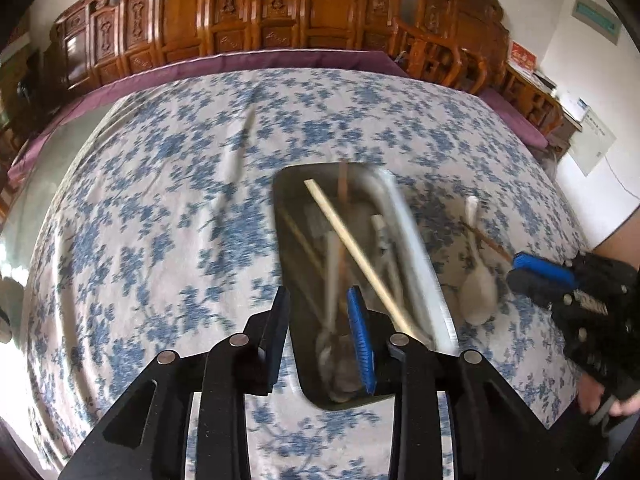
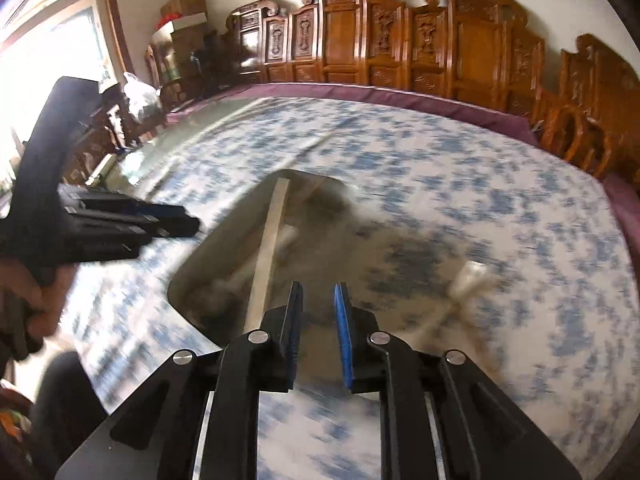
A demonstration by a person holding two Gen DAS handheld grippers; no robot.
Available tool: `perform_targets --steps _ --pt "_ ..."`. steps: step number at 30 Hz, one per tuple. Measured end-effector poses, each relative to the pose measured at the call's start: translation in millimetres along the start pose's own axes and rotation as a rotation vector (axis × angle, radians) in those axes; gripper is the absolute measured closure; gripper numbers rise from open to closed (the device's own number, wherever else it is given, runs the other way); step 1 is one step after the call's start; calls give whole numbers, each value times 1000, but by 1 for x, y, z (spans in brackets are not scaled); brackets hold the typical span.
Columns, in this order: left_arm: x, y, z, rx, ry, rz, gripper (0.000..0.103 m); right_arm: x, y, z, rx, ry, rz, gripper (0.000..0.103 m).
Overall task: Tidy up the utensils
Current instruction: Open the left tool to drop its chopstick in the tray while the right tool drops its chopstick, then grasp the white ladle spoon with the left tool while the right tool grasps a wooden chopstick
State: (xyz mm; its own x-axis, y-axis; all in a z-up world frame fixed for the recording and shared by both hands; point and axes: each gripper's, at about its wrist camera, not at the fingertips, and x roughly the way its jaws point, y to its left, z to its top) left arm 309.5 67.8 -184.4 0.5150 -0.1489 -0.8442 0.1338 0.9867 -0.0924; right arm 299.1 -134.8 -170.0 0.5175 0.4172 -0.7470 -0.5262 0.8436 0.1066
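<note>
Left wrist view: a dark tray (image 1: pixel 288 216) lies on a table covered by a blue-flowered cloth (image 1: pixel 160 200). Inside the tray are several utensils already gathered: a pale chopstick (image 1: pixel 356 252) running on a slant across it, a darker wooden stick (image 1: pixel 343 184) near the far end, a white-handled spoon (image 1: pixel 330 276) with its bowl at the near end, and some white pieces along the right wall, too blurred to name. The left gripper (image 1: pixel 320 312) hangs over the near end of the tray, jaws parted, nothing between the pads. Right of the tray, on the cloth, a white spoon (image 1: pixel 478 280) lies outside it, with a thin brown stick (image 1: pixel 486 240) just beside it. The right gripper (image 1: pixel 532 272) shows at the right edge, its tips near that stick; whether its pads touch anything cannot be told from here. Right wrist view: heavy blur. The right gripper (image 2: pixel 318 312) has its jaws apart with a plain gap, holding nothing. The tray (image 2: pixel 224 236) lies ahead and left, the pale chopstick (image 2: pixel 270 252) visible inside. A white spoon (image 2: pixel 468 278) sits on the cloth (image 2: pixel 480 184) to the right, clear of the tray. The left gripper (image 2: pixel 176 220) is at the left edge, held in a hand (image 2: pixel 28 292). Judgement: most of the job looks done, the bulk of the utensils being in the tray; the white spoon and the brown stick are left to bring in, and both grippers are free to take them.
</note>
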Motion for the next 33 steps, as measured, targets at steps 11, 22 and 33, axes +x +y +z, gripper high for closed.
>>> perform_targets --steps 11,22,33 --pt "15 -89 13 97 -1 -74 68 -4 -126 -65 66 93 -137 72" --pt "56 -154 14 175 67 -92 67 23 -134 -87 43 181 -82 72" --pt "97 -185 16 232 154 -35 67 21 -132 -94 -40 173 -93 95"
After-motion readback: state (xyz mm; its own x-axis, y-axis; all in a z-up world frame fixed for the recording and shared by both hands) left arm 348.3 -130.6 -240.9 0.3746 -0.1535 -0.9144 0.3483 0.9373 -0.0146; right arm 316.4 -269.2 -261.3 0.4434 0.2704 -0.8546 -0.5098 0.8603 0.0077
